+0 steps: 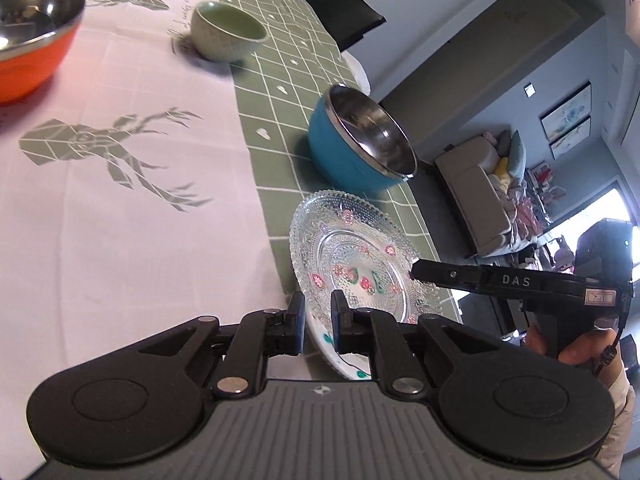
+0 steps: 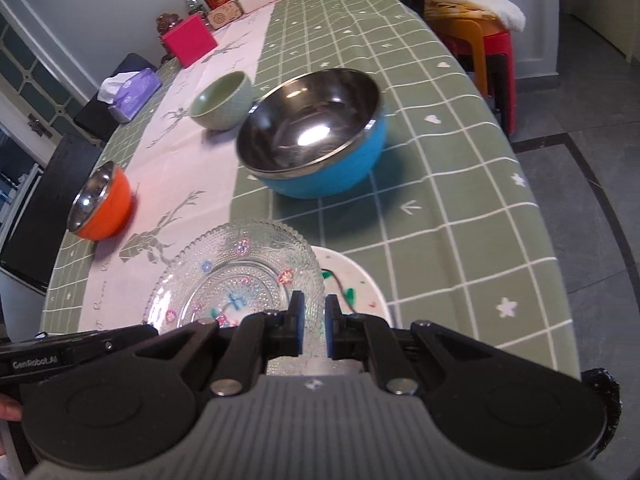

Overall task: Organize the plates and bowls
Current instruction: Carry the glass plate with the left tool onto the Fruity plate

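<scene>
The glass plate [image 2: 236, 280] lies partly over the white plate [image 2: 360, 280], near the table edge at 6 o'clock of the blue bowl [image 2: 316, 136]. The right gripper [image 2: 314, 330] grasps its rim between narrow jaws. The left gripper [image 1: 318, 322] seems clenched on the near rim, perhaps the white plate's; I cannot tell surely. I judge the plates are being stacked; next, centre and release. The green bowl [image 2: 222, 100] and orange bowl [image 2: 100, 208] wait at 10 o'clock.
</scene>
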The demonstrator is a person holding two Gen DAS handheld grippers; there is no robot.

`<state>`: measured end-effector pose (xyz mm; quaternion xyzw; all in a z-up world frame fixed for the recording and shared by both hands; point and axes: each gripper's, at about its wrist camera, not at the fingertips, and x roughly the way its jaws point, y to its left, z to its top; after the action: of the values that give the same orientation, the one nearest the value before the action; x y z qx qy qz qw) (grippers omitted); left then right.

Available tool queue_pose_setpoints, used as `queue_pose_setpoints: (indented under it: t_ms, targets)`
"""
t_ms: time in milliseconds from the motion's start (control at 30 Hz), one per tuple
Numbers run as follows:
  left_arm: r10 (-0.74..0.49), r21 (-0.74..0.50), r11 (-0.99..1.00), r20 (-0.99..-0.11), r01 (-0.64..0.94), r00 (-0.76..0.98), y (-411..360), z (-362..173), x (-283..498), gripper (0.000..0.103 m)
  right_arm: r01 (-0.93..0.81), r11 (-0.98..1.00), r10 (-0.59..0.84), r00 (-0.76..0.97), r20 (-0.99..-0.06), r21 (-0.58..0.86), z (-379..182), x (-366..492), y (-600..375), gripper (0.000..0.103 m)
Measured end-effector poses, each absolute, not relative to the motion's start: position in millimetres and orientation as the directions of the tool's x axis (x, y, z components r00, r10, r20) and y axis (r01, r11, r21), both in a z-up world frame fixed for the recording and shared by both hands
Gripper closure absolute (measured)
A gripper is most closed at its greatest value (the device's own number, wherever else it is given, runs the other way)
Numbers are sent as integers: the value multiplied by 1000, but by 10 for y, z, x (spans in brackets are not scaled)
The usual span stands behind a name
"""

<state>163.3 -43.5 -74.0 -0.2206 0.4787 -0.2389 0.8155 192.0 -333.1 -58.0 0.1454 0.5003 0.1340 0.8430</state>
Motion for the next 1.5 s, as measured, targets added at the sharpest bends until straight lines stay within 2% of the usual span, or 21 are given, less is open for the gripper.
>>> queue_pose_setpoints:
  t_ms: [700, 1033, 1100, 1167, 1233, 1267, 1300, 1367, 1500]
  targets:
    - [-578, -548, 814, -736, 190, 354, -686, -870, 1534, 87, -123, 970, 244, 456, -856, 210, -626, 1825, -3254, 96]
    - [-579, -551, 813, -732, 187, 360, -690, -888, 1531, 87, -125, 974, 224, 463, -857, 187, -616, 1829, -3243, 96]
    - [-588, -563, 806, -725, 184, 358, -672, -897, 1534, 87, -124, 972, 236, 461, -855, 201, -614, 1829, -3252, 91]
    - [-584, -560, 809, -728, 182, 358, -657, -900, 1534, 86, -124, 971, 237, 467, -852, 202, -603, 1827, -3253, 90]
    - [-571, -545, 818, -736, 182, 364, -643, -894, 1529, 77, -121, 971, 238, 473, -848, 205, -592, 1822, -3261, 80]
    - [-564, -539, 823, -739, 180, 368, -629, -893, 1523, 72, -118, 973, 233, 477, -848, 201, -586, 1821, -3262, 69]
    - [-560, -536, 826, -741, 177, 371, -616, -890, 1520, 70, -115, 974, 226, 480, -847, 194, -581, 1819, -3264, 63]
    - [-556, -535, 828, -744, 167, 372, -591, -894, 1524, 60, -104, 977, 212, 480, -851, 185, -581, 1824, -3273, 61]
    - [-577, -557, 813, -736, 166, 355, -585, -903, 1533, 57, -91, 975, 223, 442, -869, 204, -631, 1836, -3305, 60]
